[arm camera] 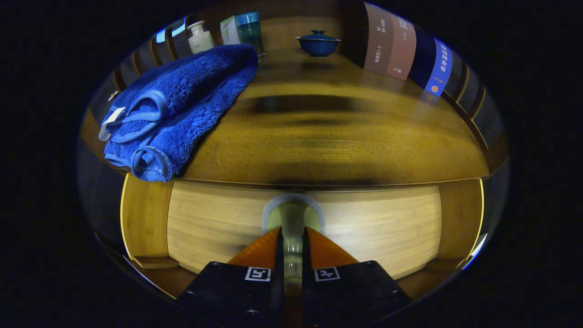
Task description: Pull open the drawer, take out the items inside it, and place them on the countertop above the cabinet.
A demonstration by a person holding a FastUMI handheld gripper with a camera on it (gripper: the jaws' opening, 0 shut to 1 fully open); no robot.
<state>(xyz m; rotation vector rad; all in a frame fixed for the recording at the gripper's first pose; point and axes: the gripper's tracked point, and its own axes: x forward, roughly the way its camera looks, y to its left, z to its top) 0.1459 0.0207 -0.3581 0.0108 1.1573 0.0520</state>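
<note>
The drawer (364, 228) is sitting directly ahead of the gripper (291, 234), its pale bamboo front facing the camera just under the edge of the countertop (328, 146). A rounded finger cutout (293, 207) is opening at the top middle of that front, and the two fingers are pointing straight into it, their tips lying at its lower rim. The fingers are standing close together with only a thin slit between them; something pale and glassy is showing through the slit, but I cannot tell whether it is being pinched or is simply lying behind. Whether the drawer is closed or pulled out a little cannot be told from here.

On either side of the drawer front, the bamboo side panels of the cabinet (145, 218) are framing it.

Above, one blue plush towel (182, 105) is lying folded on the left part of the countertop, one rolled corner hanging over the front edge above the drawer's left end, not in the fingers' way. Beyond the towel, by the back wall, one white bottle (200, 36) and one teal-capped jar (249, 29) are standing, with a small white-and-green box (230, 29) between them. One dark blue lidded bowl (318, 43) is sitting at the back centre, well apart from the towel. To the right, three books (405, 50) are standing upright in a row, two brownish and one blue.
</note>
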